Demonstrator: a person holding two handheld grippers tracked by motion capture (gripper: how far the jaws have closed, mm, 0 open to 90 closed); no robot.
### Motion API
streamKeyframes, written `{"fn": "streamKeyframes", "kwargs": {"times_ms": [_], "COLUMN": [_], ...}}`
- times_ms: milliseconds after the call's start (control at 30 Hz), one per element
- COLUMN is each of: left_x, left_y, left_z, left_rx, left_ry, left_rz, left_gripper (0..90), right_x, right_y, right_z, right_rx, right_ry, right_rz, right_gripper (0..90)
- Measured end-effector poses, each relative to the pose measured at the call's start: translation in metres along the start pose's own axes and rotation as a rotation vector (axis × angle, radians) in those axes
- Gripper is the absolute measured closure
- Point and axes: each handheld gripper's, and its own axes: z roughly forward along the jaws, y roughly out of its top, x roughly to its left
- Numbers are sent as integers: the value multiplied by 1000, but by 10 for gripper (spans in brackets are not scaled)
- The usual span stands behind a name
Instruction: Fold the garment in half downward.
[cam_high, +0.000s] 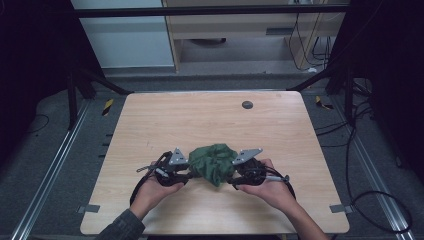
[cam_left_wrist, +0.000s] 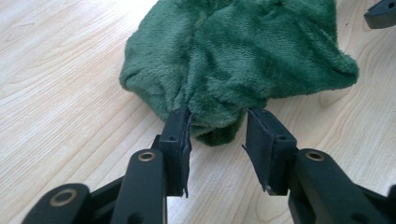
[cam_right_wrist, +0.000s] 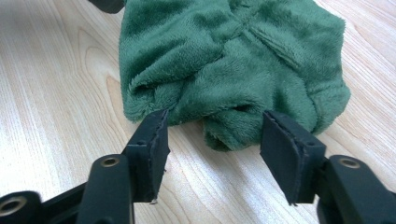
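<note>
So there's a crumpled dark green fleece cloth (cam_high: 212, 162) bunched into a lumpy ball a bit below the middle of the high view, sitting on the pale wooden table (cam_high: 210, 120) with its light, streaky grain. The fabric is that plush, fuzzy microfibre stuff, all soft folds and rounded creases, no flat edge showing anywhere.

The left gripper (cam_high: 186, 173) comes in from the lower left of the high view and the right gripper (cam_high: 234, 176) from the lower right, each held in a hand, with the cloth wedged between them. Both have matte black plastic jaws and a grey three-cornered plate on top.

In the left gripper view, the left gripper (cam_left_wrist: 217, 122) has its jaws apart, with the flat black rubbery pads (cam_left_wrist: 179, 135) flanking a small nub of the green fleece cloth (cam_left_wrist: 233, 51) at the tips. The left pad looks like it touches the fleece; the right one stands clear, so nothing's clamped.

Same deal in the right gripper view: the right gripper (cam_right_wrist: 214, 122) is spread even wider, a fold of the green fleece cloth (cam_right_wrist: 229, 56) poking down between the tips, not pinched.

There's also a small dark round disc (cam_high: 247, 105) set in the tabletop, upper middle of the high view.
</note>
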Motion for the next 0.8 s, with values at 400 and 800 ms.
{"fn": "streamKeyframes", "kwargs": {"times_ms": [400,800], "left_x": [-10,-16], "left_y": [-3,-2], "left_z": [-1,-6], "left_rx": [15,22], "left_ry": [-13,-8], "left_rz": [4,-3], "left_gripper": [342,109], "right_x": [2,3], "right_y": [-6,-11], "right_z": [-2,-10], "right_rx": [-16,-49], "right_ry": [-10,-31], "right_rz": [18,53], "right_gripper": [269,92]}}
